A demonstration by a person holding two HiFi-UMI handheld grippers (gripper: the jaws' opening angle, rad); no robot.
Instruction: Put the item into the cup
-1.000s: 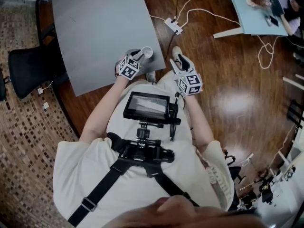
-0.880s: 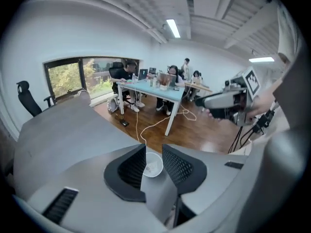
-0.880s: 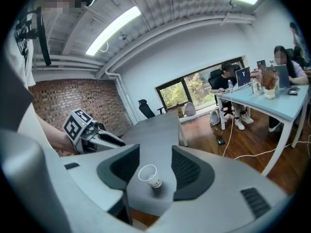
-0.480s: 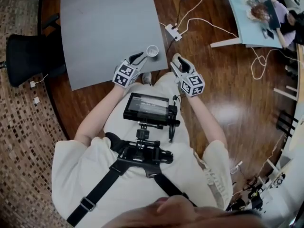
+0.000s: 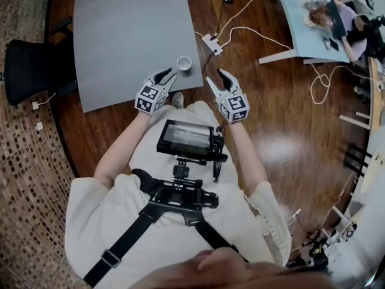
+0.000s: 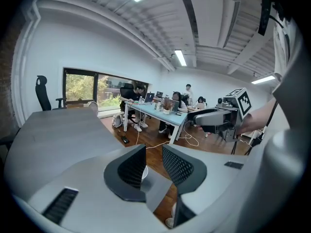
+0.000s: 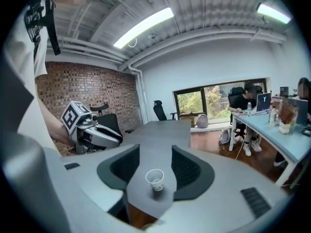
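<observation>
A small white paper cup (image 5: 184,62) stands upright near the right front corner of the grey table (image 5: 126,35). Whether anything lies in it I cannot tell. My left gripper (image 5: 164,75) hovers just short of the table's front edge, left of and nearer than the cup, open with nothing between its jaws. My right gripper (image 5: 218,78) is off the table's right side over the floor, also open and empty. In the right gripper view the cup (image 7: 156,180) shows far off between the spread jaws of the right gripper (image 7: 155,166). The left gripper (image 6: 154,161) half hides the cup (image 6: 144,171).
A black office chair (image 5: 30,77) stands left of the table. A power strip (image 5: 210,43) and white cables lie on the wooden floor to the right. A light blue desk (image 5: 304,23) with seated people is at the top right. A monitor rig (image 5: 186,138) hangs on my chest.
The left gripper, at the cup one second ago, has drawn back from it toward my body. The right gripper has also pulled back slightly. The cup stays in place.
</observation>
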